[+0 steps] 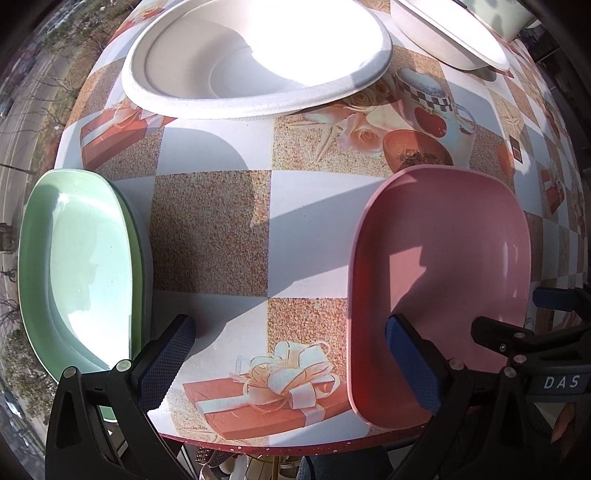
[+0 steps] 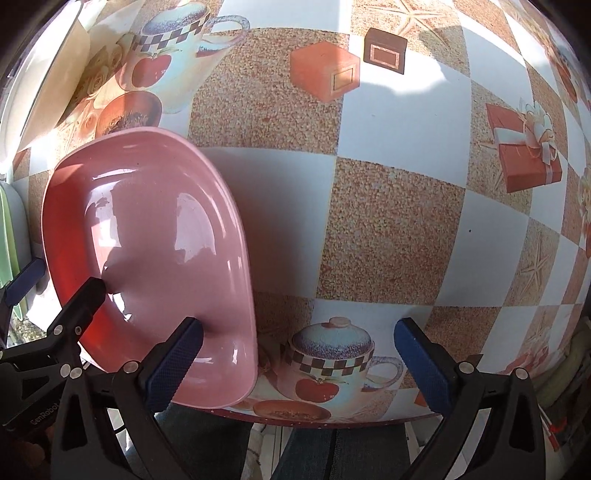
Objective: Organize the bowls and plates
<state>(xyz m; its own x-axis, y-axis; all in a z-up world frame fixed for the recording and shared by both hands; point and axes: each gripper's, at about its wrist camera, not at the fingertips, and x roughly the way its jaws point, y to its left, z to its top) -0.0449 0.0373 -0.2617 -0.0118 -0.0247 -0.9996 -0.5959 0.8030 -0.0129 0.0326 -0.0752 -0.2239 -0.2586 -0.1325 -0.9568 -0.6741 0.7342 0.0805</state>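
Note:
A pink bowl (image 1: pixel 443 273) sits near the table's front edge; it also shows in the right wrist view (image 2: pixel 147 236). A green plate (image 1: pixel 77 266) lies at the left. A large white plate (image 1: pixel 258 55) lies at the back, and a white bowl (image 1: pixel 450 37) at the back right. My left gripper (image 1: pixel 291 354) is open and empty over the cloth between the green plate and the pink bowl; its right finger reaches over the pink bowl. My right gripper (image 2: pixel 299 358) is open and empty, its left finger over the pink bowl's right rim.
The table (image 2: pixel 388 221) has a checked printed cloth with gift boxes and cups. Its red front edge (image 1: pixel 295 448) runs just below the grippers. A person's legs in jeans (image 2: pixel 332 458) show under the edge. A pale green container (image 1: pixel 506 18) stands at the far back right.

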